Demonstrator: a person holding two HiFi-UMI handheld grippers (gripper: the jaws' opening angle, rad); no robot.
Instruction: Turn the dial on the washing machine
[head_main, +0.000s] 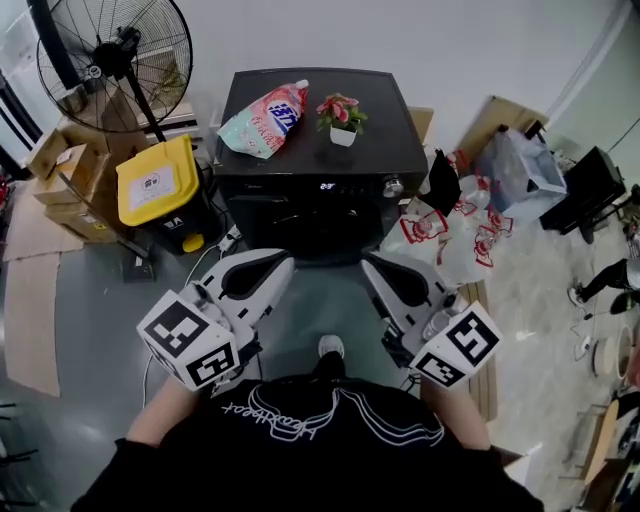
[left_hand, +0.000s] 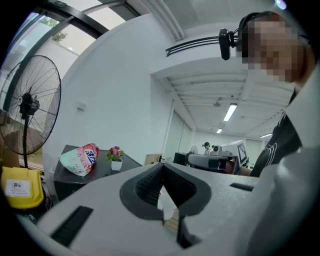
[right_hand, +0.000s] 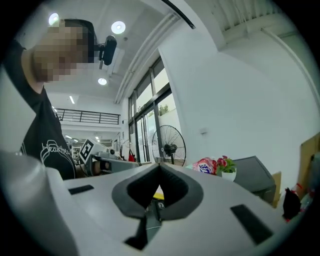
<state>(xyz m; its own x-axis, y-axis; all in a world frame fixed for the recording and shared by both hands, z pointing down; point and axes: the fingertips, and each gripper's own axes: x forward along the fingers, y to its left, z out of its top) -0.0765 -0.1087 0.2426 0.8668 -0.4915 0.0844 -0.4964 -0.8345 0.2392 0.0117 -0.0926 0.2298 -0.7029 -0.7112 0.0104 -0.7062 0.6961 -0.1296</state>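
Left hand-held gripper (head_main: 283, 263), right hand-held gripper (head_main: 369, 262) both pressed together; detergent bag (head_main: 263, 120), flowerpot (head_main: 342, 133) atop washing machine (head_main: 385, 115)

Ahead of us stands the washing machine (head_main: 320, 165), a detergent bag (head_main: 265, 118) and flower pot (head_main: 342, 122) on top, bag to the left. Its dial (head_main: 392, 186) sits front right. A bin (head_main: 160, 185) and a fan (head_main: 115, 50) stand to its left, the fan behind the bin; plastic bags (head_main: 450, 235) lie to its right.

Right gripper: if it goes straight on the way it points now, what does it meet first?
Likely the standing fan. In the right gripper view it sits almost dead ahead of the shut right gripper, and the washing machine lies right of that line. Depth is unclear, so this is a guess.
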